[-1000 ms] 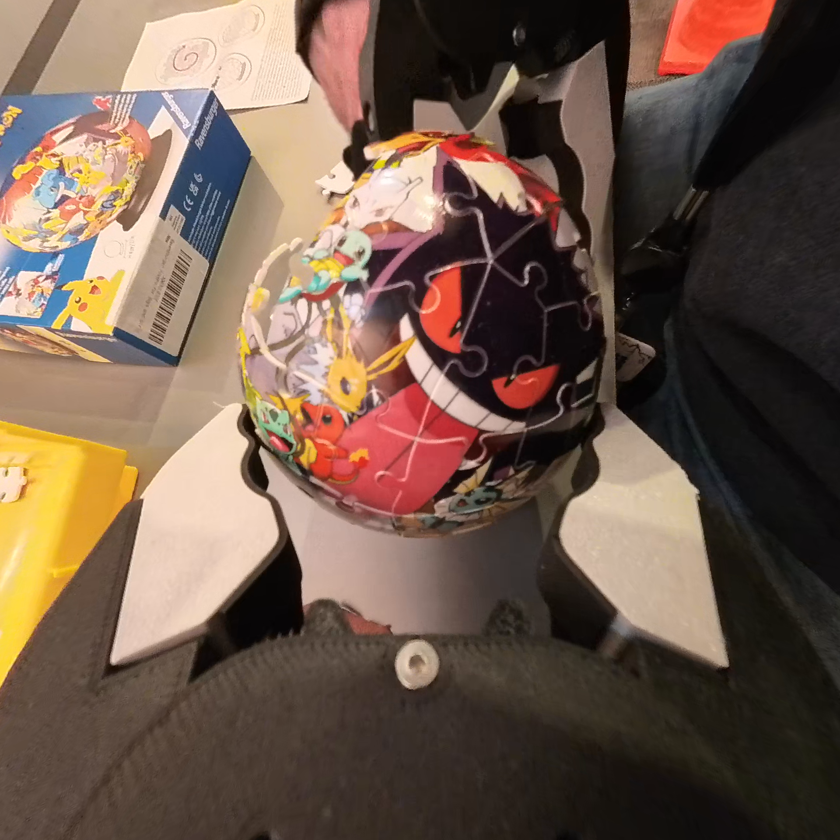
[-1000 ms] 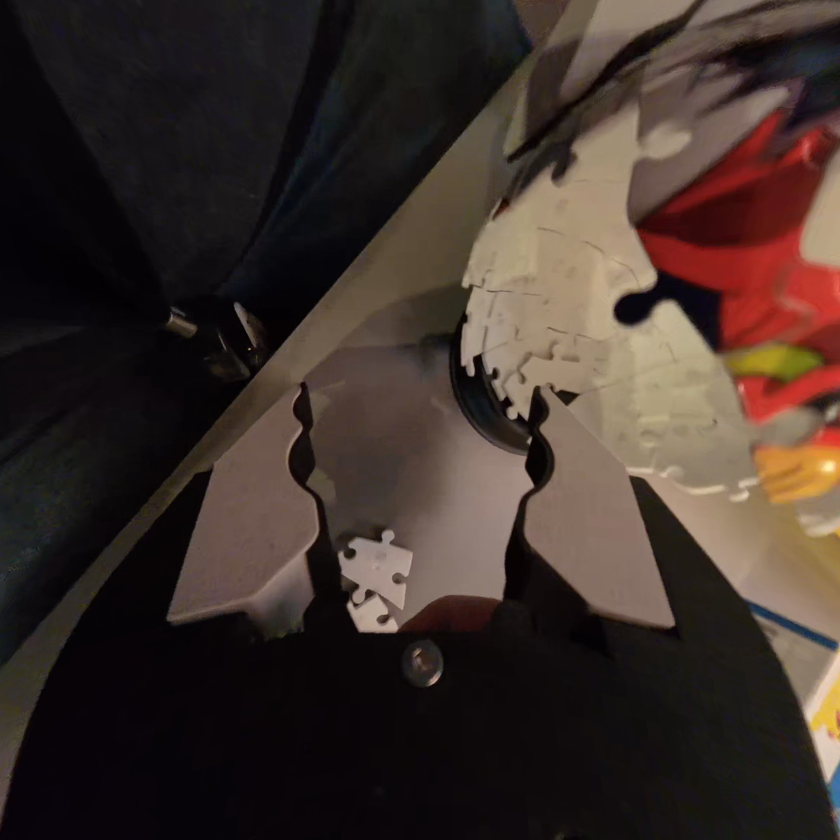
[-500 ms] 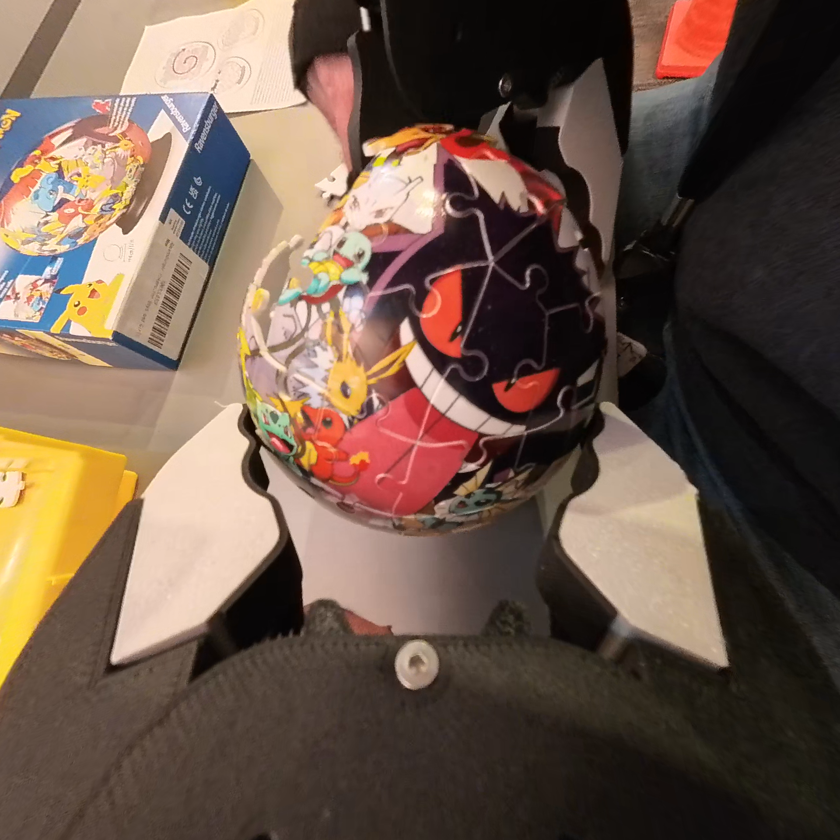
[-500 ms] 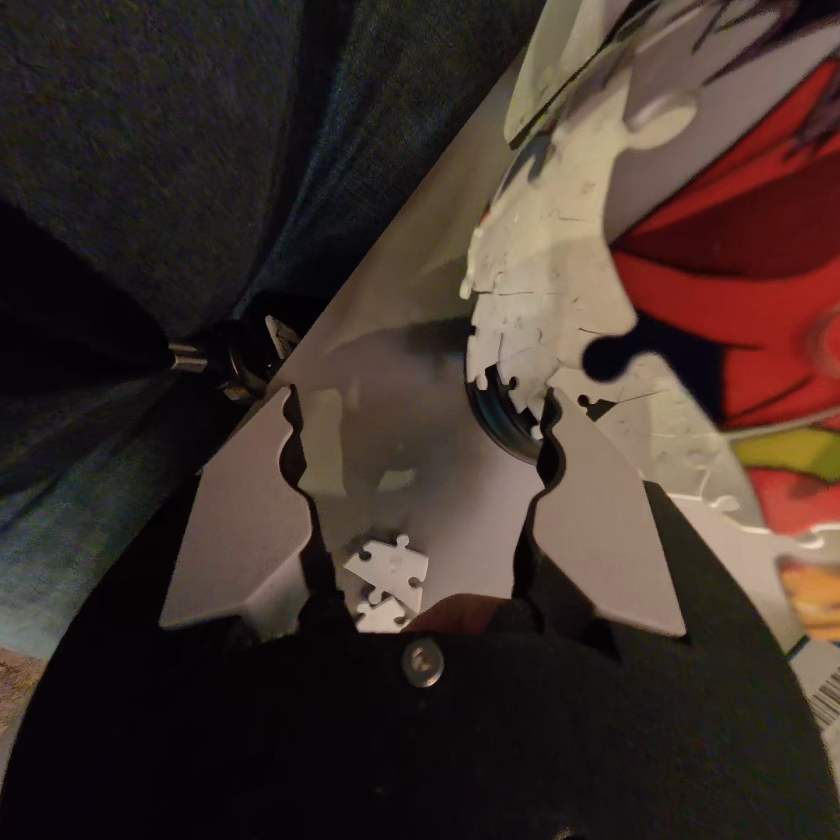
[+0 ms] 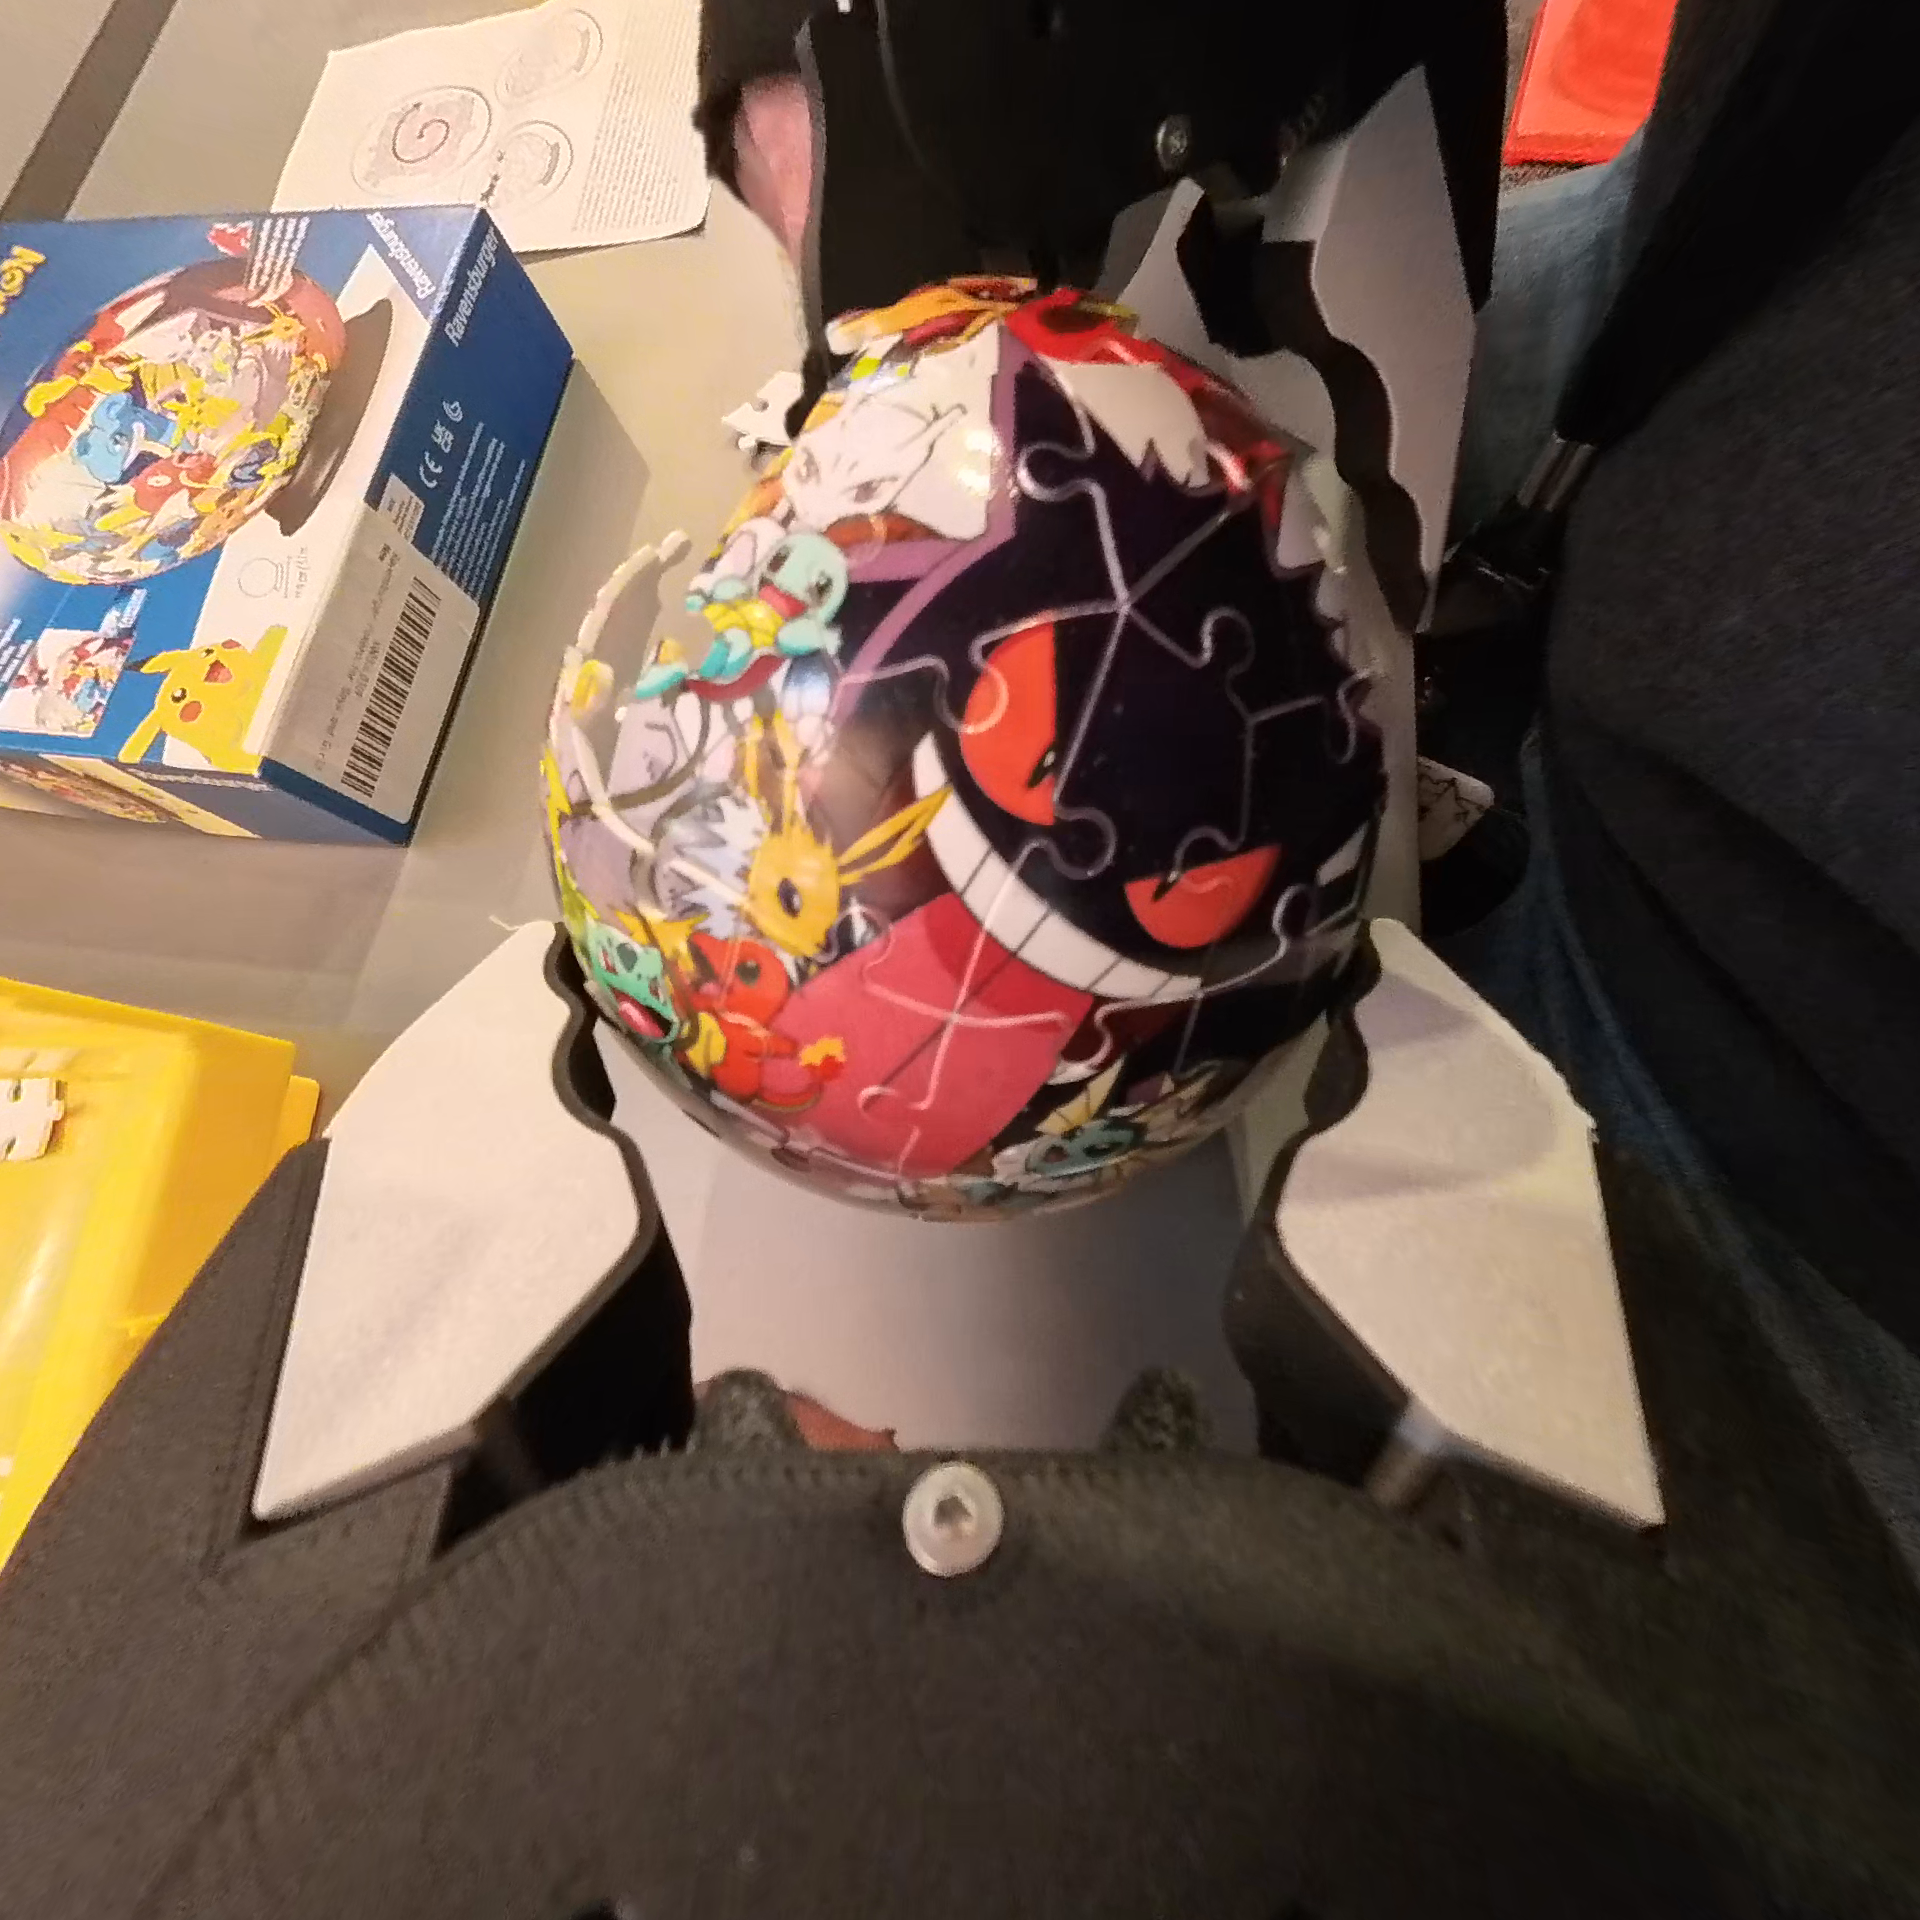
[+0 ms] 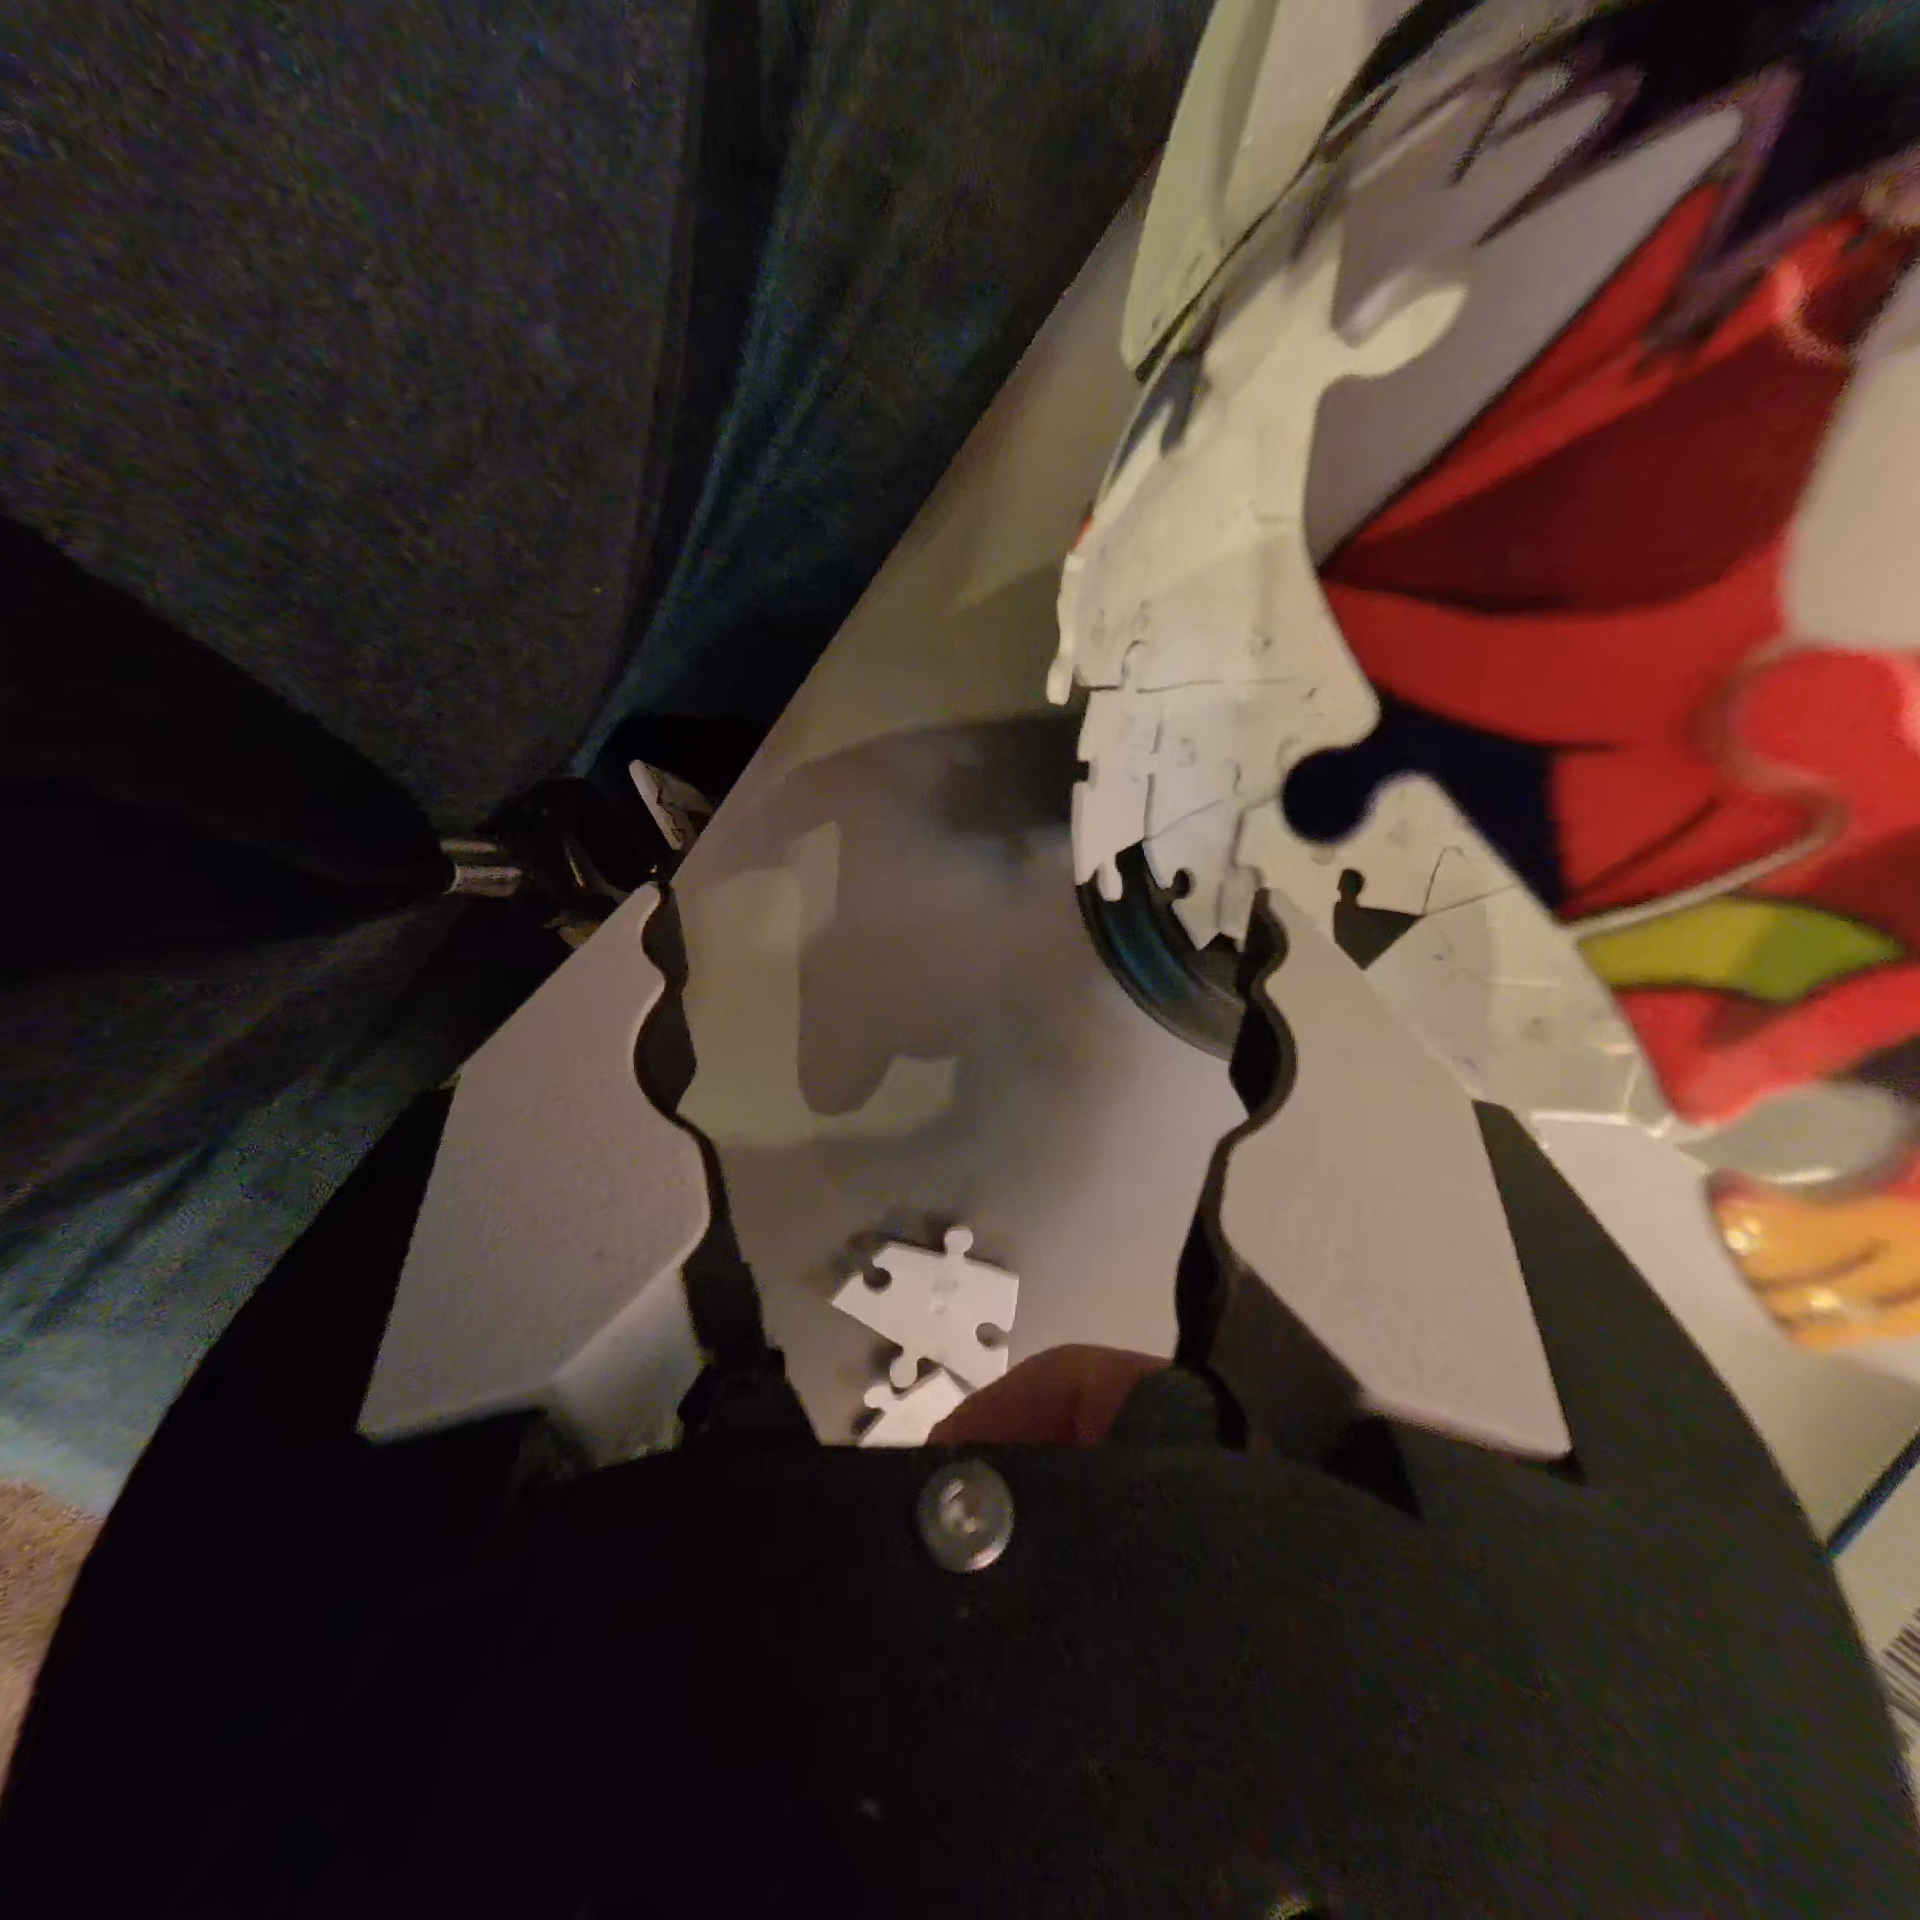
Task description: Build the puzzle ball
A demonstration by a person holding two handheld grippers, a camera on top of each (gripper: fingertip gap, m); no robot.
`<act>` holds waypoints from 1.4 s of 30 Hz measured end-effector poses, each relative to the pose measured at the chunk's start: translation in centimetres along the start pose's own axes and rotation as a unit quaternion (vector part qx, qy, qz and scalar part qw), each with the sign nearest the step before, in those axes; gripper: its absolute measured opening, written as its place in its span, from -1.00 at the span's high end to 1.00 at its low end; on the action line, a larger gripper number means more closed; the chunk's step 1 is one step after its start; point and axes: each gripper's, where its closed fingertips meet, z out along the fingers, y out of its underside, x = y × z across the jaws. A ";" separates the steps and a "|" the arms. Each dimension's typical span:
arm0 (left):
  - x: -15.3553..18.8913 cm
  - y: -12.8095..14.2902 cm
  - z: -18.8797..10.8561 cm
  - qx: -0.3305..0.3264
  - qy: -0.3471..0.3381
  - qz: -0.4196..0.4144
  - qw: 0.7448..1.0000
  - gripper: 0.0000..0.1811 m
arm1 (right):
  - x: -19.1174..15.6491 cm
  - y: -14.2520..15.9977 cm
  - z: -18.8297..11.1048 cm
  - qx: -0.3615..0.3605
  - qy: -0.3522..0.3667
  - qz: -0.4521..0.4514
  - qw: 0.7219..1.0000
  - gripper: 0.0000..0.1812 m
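Your left tool (image 5: 961, 951) is clamped on the puzzle ball (image 5: 966, 748), one fingertip on each lower side, holding it over the grey bench (image 5: 208, 883). The ball is mostly built: glossy cartoon print, a dark grinning face with red eyes and a pink tongue at front, smaller colourful creatures on its left. At its upper left edge the shell is unfinished, with loose white piece edges showing. Your right tool (image 6: 961, 914) stands apart with nothing between its fingers, right against the ball's open edge (image 6: 1195, 727), where white piece backs show. Two loose white pieces (image 6: 935, 1288) lie on the bench near its base. A blue puzzle box (image 5: 270, 499), paper sheet (image 5: 499, 125) and yellow tray (image 5: 114, 1174) sit left.
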 end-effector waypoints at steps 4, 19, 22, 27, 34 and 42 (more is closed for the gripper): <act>0.0 0.0 0.1 -0.002 0.000 0.000 1.000 -0.44 | 0.9 0.1 0.2 -0.005 0.019 -0.020 1.000 -0.19; 0.0 0.2 0.2 -0.005 -0.001 0.001 1.000 -0.44 | 0.4 1.1 -0.5 -0.056 0.006 0.021 0.998 -0.20; 0.0 0.2 0.3 -0.003 -0.002 0.000 1.000 -0.44 | 0.3 1.2 -0.7 -0.052 0.011 0.029 0.998 -0.19; 0.0 0.2 0.3 -0.002 -0.001 -0.001 1.000 -0.44 | 0.0 0.1 -0.9 -0.006 0.006 0.042 0.999 -0.22; 0.0 0.2 0.4 -0.006 -0.002 0.002 1.000 -0.44 | -0.5 -0.6 0.6 0.008 -0.009 0.008 1.000 -0.22; 0.0 0.2 0.4 -0.006 -0.002 0.002 1.000 -0.44 | -0.1 -0.1 0.5 -0.020 0.002 0.039 0.999 -0.25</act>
